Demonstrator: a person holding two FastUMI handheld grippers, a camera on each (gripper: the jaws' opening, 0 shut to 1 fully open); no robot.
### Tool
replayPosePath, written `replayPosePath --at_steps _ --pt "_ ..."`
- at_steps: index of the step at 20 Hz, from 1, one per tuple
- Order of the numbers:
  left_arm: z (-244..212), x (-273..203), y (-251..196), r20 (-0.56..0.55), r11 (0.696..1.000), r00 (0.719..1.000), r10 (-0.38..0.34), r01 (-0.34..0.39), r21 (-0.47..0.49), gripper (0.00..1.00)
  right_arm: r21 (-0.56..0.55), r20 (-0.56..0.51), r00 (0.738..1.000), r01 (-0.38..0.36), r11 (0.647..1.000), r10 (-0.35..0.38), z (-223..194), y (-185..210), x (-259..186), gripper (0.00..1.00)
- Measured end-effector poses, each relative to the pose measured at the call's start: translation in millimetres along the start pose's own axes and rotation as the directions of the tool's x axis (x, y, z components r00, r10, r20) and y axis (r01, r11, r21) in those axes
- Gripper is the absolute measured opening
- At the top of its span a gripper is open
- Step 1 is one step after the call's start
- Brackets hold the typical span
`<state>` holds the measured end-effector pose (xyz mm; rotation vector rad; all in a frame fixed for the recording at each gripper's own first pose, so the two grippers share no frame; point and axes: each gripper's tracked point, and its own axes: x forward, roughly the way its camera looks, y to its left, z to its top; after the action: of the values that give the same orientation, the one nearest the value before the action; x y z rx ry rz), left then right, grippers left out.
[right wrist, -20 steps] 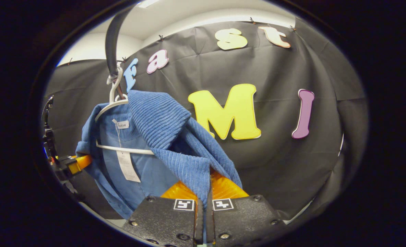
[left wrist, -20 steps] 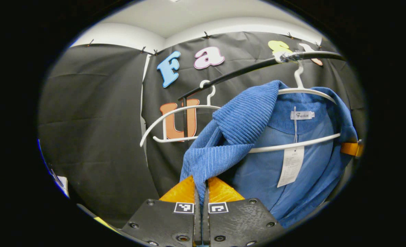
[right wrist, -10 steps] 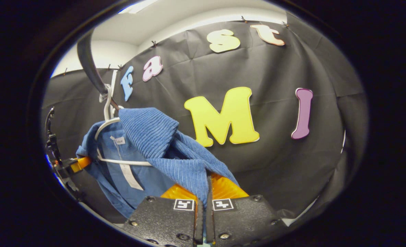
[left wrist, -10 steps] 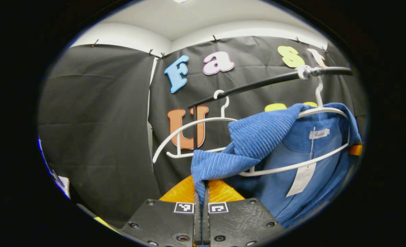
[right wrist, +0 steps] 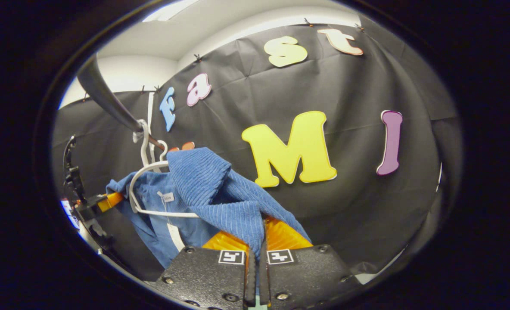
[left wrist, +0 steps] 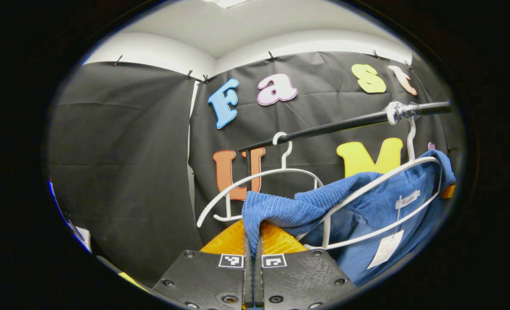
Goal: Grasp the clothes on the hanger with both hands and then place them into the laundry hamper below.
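Note:
A blue ribbed garment [left wrist: 358,206] hangs partly on a white hanger [left wrist: 384,181] hooked over a black rail [left wrist: 337,125]. My left gripper [left wrist: 253,247] is shut on one edge of the cloth, which bunches right above its fingers. In the right gripper view the same blue garment [right wrist: 203,189] drapes off the white hanger [right wrist: 151,202], and my right gripper [right wrist: 258,254] is shut on its other edge. The left gripper [right wrist: 102,202] shows small at the far left of that view, at the garment's far side. The garment's shoulder has slid down off the hanger on the left-gripper side.
A second, bare white hanger [left wrist: 259,181] hangs on the same rail, left of the garment. The black rail [right wrist: 104,101] runs up and to the left in the right gripper view. A paper tag [left wrist: 386,249] dangles inside the garment.
Both grippers have come downward, still shut on the cloth. The garment has slid lower and partly off the hanger, which has tilted; rail and hangers sit lower in the left gripper view.

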<state>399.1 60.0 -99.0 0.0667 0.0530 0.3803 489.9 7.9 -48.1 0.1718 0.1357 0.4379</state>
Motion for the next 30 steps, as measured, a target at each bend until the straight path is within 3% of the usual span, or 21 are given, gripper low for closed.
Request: replayPosePath --at_steps 6,7,10,11,14,15,26,28,30 --pt "5.7 4.4 3.4 0.003 1.000 1.000 0.011 -0.011 -0.017 0.01 0.020 -0.006 1.000 -0.029 0.999 0.029 2.4 -3.5 -2.0 0.07" --pt "7.2 4.8 5.3 0.006 1.000 1.000 0.013 -0.013 -0.018 0.06 0.022 -0.008 0.999 -0.039 0.999 0.039 6.1 -4.5 -3.4 0.07" --pt "15.1 7.3 5.2 0.017 1.000 1.000 0.015 -0.015 -0.025 0.06 0.030 -0.014 0.997 -0.069 0.997 0.070 13.9 -3.6 -7.5 0.06" --pt "18.0 8.8 4.3 0.021 0.999 1.000 0.016 -0.016 -0.029 0.01 0.028 -0.009 0.997 -0.071 0.997 0.072 18.1 -5.2 -9.4 0.07" --pt "21.9 10.1 2.7 0.027 0.999 1.000 0.016 -0.015 -0.035 0.01 0.034 0.008 0.998 -0.069 0.997 0.069 29.2 -8.0 -12.0 0.06" --pt "23.2 9.3 1.9 0.030 0.999 0.999 0.013 -0.012 -0.038 0.06 0.036 0.014 0.998 -0.066 0.997 0.065 32.6 -10.3 -12.3 0.06" --pt "33.3 13.2 -2.2 0.035 1.000 0.999 0.007 -0.006 -0.030 0.01 0.007 0.013 0.992 -0.126 0.992 0.126 38.5 -5.8 -22.5 0.06" --pt "34.6 15.1 -3.0 0.033 0.999 0.999 0.008 -0.007 -0.046 0.06 0.042 0.030 0.991 -0.134 0.990 0.133 46.8 -6.7 -20.3 0.06" --pt "37.2 13.9 -3.6 0.034 0.998 0.999 0.008 -0.006 -0.056 0.01 0.093 0.054 0.988 -0.152 0.984 0.147 54.3 -6.6 -21.8 0.06"
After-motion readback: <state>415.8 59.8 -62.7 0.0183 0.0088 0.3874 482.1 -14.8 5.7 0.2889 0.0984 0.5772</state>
